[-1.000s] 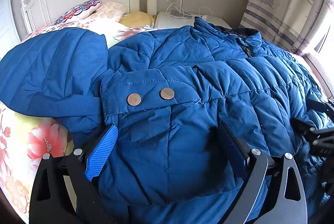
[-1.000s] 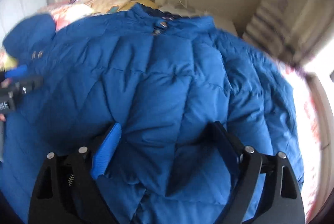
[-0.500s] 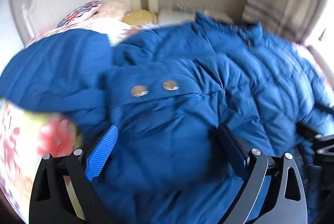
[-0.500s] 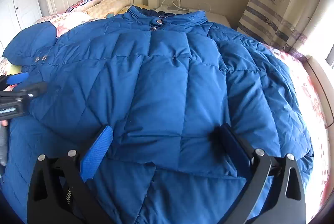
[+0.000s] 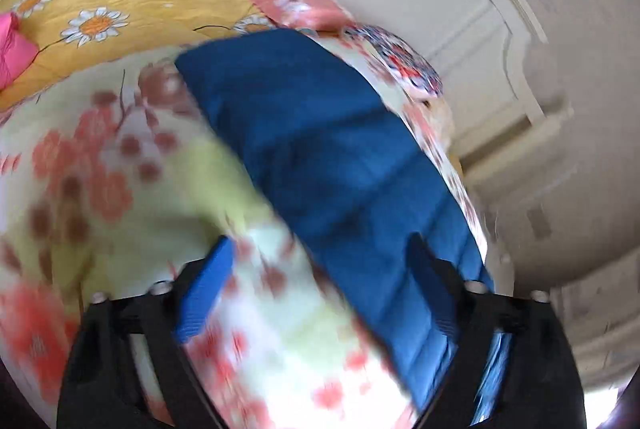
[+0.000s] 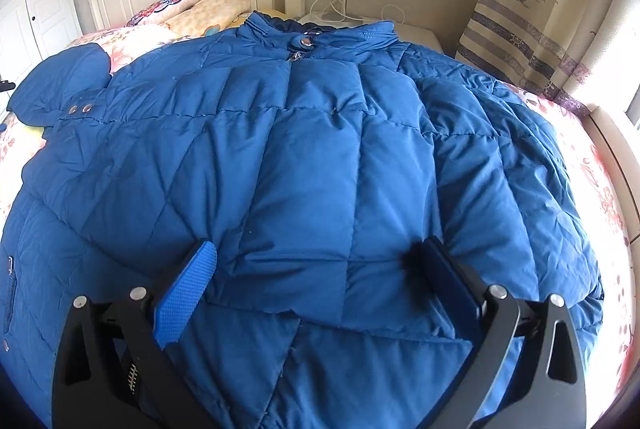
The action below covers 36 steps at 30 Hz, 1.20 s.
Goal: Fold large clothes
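Blue jacket [image 6: 320,157] spread flat across floral bed [image 6: 600,165]. Right gripper [image 6: 320,269] spread wide over hem, pinching nothing. Left gripper [image 5: 320,281] jaws just closing partway, blurred, astride sleeve [image 5: 320,157] edge, not clamped.

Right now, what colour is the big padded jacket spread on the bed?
Solid blue, quilted; the jacket shows best in the right wrist view.

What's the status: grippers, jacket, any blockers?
Left gripper open, jaws just been closing, nothing pinched, over the sleeve. Right gripper open above the jacket. Jacket flat, unfolded. No blockers.
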Tool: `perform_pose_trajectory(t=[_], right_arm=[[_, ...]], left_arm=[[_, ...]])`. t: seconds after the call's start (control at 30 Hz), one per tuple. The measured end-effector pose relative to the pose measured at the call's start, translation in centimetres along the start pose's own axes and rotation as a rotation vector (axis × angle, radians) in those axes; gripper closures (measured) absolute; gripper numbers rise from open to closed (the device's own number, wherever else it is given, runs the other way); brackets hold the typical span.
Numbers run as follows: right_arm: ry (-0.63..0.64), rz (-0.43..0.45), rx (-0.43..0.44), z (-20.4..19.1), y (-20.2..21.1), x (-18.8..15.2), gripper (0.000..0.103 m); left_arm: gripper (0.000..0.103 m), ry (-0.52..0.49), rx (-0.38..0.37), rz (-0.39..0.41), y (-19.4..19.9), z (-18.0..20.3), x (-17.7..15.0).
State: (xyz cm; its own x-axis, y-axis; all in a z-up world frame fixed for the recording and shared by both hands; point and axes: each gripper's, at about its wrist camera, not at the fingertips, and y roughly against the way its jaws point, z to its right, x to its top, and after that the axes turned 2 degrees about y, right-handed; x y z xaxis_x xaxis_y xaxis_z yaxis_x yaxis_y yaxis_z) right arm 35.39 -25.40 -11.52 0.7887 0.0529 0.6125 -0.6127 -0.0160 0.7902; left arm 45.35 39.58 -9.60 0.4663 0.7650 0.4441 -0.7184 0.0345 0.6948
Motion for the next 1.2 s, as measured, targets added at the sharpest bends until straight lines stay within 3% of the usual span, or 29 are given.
perform_pose_trajectory(t=[0.03,0.07,0.1,0.13,0.2,0.3,0.4,0.47,0.53,0.67,0.73,0.8,0.87,0.97,1.0,1.03,1.07,1.1,1.13,1.2], right_arm=[[0.000,0.000,0.000,0.0,0.0,0.0,0.003],[0.000,0.000,0.000,0.0,0.0,0.0,0.003],[-0.001,0.000,0.001,0.1,0.0,0.0,0.003],[-0.001,0.001,0.001,0.1,0.0,0.0,0.003],[-0.001,0.003,0.000,0.1,0.1,-0.1,0.003],[-0.002,0.017,0.001,-0.1,0.3,0.0,0.003],[-0.004,0.022,0.005,-0.1,0.3,0.0,0.003],[-0.008,0.023,0.009,0.0,0.3,0.0,0.003],[-0.014,0.026,0.018,0.0,0.3,0.0,0.003],[-0.029,0.033,0.039,0.3,0.5,-0.1,0.003],[-0.034,0.036,0.045,0.3,0.5,-0.1,0.003],[-0.039,0.037,0.055,0.4,0.5,-0.1,0.003],[-0.045,0.037,0.062,0.6,0.4,-0.2,0.003],[-0.053,0.040,0.073,0.7,0.4,-0.2,0.003],[-0.055,0.042,0.076,0.7,0.5,-0.2,0.003],[-0.057,0.044,0.078,0.7,0.5,-0.2,0.003],[-0.059,0.046,0.079,0.7,0.5,-0.2,0.003],[-0.059,0.048,0.080,0.7,0.5,-0.2,0.003],[-0.059,0.048,0.080,0.7,0.5,-0.3,0.003],[-0.056,0.046,0.076,0.6,0.5,-0.3,0.003]], left_arm=[[0.049,0.011,-0.007,-0.003,-0.4,0.1,0.4],[0.060,0.018,-0.022,-0.018,-1.2,0.3,0.7],[0.083,0.021,-0.022,-0.029,-1.4,0.3,0.7],[0.095,0.016,0.013,-0.016,-1.5,0.8,0.4],[0.100,-0.042,0.040,0.090,0.4,2.7,-0.8],[0.102,-0.246,0.011,0.243,4.8,9.2,-4.5],[0.103,-0.489,-0.129,0.310,9.6,17.2,-10.6],[0.103,-0.671,-0.273,0.279,12.3,22.7,-16.9],[0.103,-0.828,-0.363,0.214,13.3,26.7,-22.8],[0.102,-1.061,-0.411,0.003,10.0,30.8,-34.9],[0.089,-1.093,-0.390,-0.136,6.6,30.8,-38.6],[0.089,-1.081,-0.368,-0.284,3.1,29.9,-40.6],[0.089,-1.103,-0.359,-0.343,1.7,28.9,-41.8],[0.083,-1.143,-0.405,-0.310,4.6,28.0,-41.4],[0.069,-1.118,-0.459,-0.269,7.0,27.6,-40.0],[0.039,-1.089,-0.508,-0.211,9.6,27.0,-39.1],[0.019,-1.067,-0.535,-0.159,11.3,26.3,-37.8],[0.005,-1.030,-0.566,-0.040,13.7,25.0,-36.3],[0.005,-1.003,-0.563,0.069,15.5,23.4,-35.0],[0.005,-0.988,-0.407,0.147,15.6,21.1,-33.2]])
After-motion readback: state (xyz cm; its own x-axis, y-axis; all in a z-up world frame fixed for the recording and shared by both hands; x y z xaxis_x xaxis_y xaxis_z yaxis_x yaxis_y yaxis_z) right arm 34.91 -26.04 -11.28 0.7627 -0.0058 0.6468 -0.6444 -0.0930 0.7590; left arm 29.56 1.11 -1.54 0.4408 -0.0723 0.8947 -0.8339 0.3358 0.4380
